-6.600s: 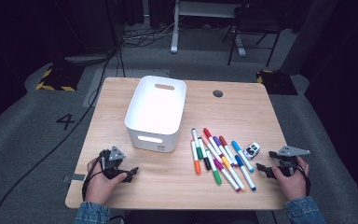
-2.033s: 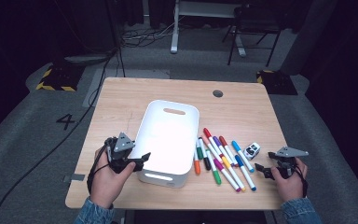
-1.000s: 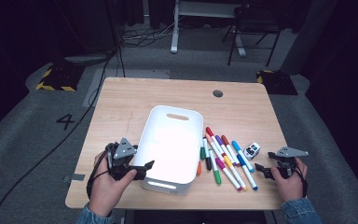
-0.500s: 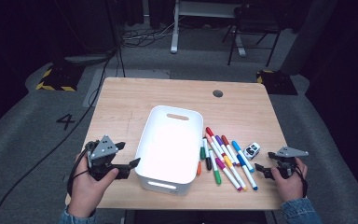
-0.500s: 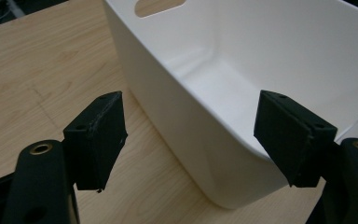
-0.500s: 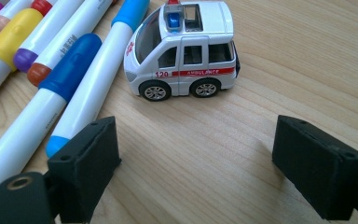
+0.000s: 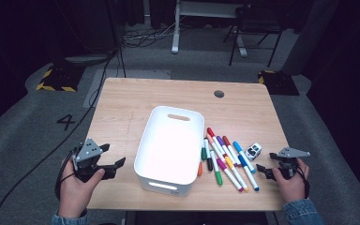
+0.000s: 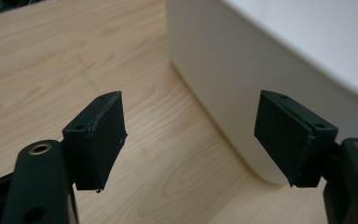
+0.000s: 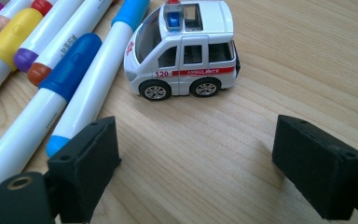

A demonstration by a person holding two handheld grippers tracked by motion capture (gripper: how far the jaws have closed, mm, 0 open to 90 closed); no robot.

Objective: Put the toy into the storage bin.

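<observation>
High view looks down over table; tool views close, low; toy ambulance shared with high view.

White bin, pale wood-grain table, white toy ambulance with red stripe, blue roof light; white markers, multicoloured caps

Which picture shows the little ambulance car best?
The right gripper view: the toy ambulance sits close up, side on, its red lettering readable, beyond the open right gripper. In the high view it is a tiny white car beside the markers.
</observation>
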